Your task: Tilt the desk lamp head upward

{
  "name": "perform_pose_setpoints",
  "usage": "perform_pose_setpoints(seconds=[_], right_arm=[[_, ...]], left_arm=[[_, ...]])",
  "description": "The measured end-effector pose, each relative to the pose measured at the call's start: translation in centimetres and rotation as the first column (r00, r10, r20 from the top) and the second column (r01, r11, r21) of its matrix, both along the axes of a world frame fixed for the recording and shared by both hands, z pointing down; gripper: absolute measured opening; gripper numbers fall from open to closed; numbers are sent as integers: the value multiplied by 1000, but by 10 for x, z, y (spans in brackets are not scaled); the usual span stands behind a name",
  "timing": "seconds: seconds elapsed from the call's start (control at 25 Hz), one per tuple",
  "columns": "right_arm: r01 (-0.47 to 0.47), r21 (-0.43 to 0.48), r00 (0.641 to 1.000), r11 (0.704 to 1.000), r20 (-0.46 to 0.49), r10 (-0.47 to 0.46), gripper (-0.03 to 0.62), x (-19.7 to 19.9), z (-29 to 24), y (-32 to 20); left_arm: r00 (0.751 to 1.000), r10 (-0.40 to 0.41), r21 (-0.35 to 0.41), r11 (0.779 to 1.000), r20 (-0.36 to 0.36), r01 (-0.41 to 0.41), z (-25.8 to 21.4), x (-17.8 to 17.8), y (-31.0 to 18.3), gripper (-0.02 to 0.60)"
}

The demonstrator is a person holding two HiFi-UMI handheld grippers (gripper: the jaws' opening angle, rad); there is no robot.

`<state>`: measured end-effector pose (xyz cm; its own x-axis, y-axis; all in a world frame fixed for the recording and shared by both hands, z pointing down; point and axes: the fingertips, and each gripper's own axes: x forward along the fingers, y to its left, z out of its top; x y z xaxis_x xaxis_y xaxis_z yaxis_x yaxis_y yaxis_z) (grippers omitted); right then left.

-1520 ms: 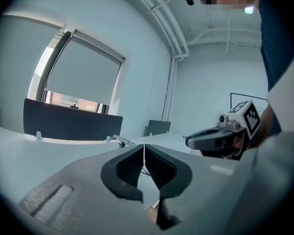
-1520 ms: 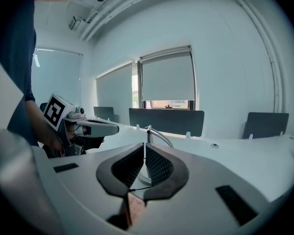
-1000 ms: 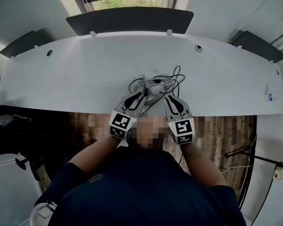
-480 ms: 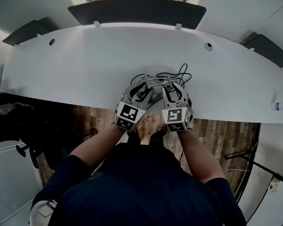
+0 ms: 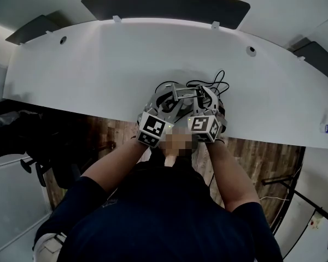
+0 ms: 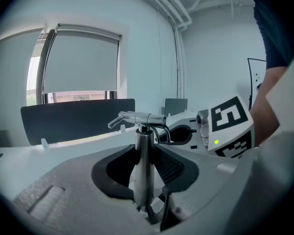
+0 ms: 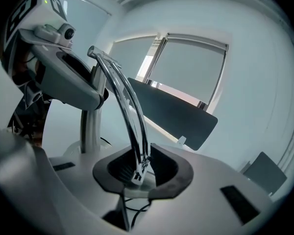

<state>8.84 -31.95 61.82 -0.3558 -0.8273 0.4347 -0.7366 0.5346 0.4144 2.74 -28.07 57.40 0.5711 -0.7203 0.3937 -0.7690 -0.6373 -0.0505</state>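
Item under task: slim chrome desk lamp [image 5: 181, 98] — it stands on the long white curved tabletop [image 5: 98, 70], near the front edge and directly ahead of the person. A loose black cable [image 5: 213, 85] lies just behind it.
Left claw [image 6: 145, 173]: jaws spread wide to either side of the lamp's upright chrome post [image 6: 143, 146]. The post stands between the pads with a gap showing beside it, so nothing is clamped.
Right claw [image 7: 137, 174]: jaws closing, with the lamp's pair of thin curved chrome rods [image 7: 127, 106] between them. The pads do not yet press on the rods.
Head position: the rods arc from the top of the post down into the right claw. Their free end sits low, below the post top in the right gripper view.
Done: both claws are at the lamp, with the post bracketed and the rod end lined up.
Outstanding: judged to be the whole tilt — a firm hold on the rods, the post steadied, then the free end swung upward.
Not determinable: the exact hinge angle, because both claws crowd the head view.
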Motion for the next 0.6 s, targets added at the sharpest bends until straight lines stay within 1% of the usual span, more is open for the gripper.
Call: perform_pose_setpoints(seconds=[0.16, 0.24, 0.36, 0.48, 0.6], right_arm=[[7, -19, 1000, 1000, 10, -7, 75, 0, 0, -1], [14, -18, 1000, 1000, -1, -14, 75, 1, -1, 1], [19, -15, 999, 1000, -41, -19, 75, 4, -7, 3], [28, -17, 996, 999, -88, -29, 75, 9, -8, 7], [14, 27, 989, 1000, -147, -10, 75, 19, -18, 5]], left_arm=[[1000, 9, -7, 1000, 7, -9, 1, 0, 1, 126], [1000, 13, -18, 1000, 7, -13, 2, 0, 2, 124], [1000, 21, -30, 999, 6, -20, 2, 1, 3, 124], [999, 32, -27, 999, 3, -32, 2, 4, 5, 124], [999, 31, -26, 999, 14, -31, 4, 4, 4, 124]])
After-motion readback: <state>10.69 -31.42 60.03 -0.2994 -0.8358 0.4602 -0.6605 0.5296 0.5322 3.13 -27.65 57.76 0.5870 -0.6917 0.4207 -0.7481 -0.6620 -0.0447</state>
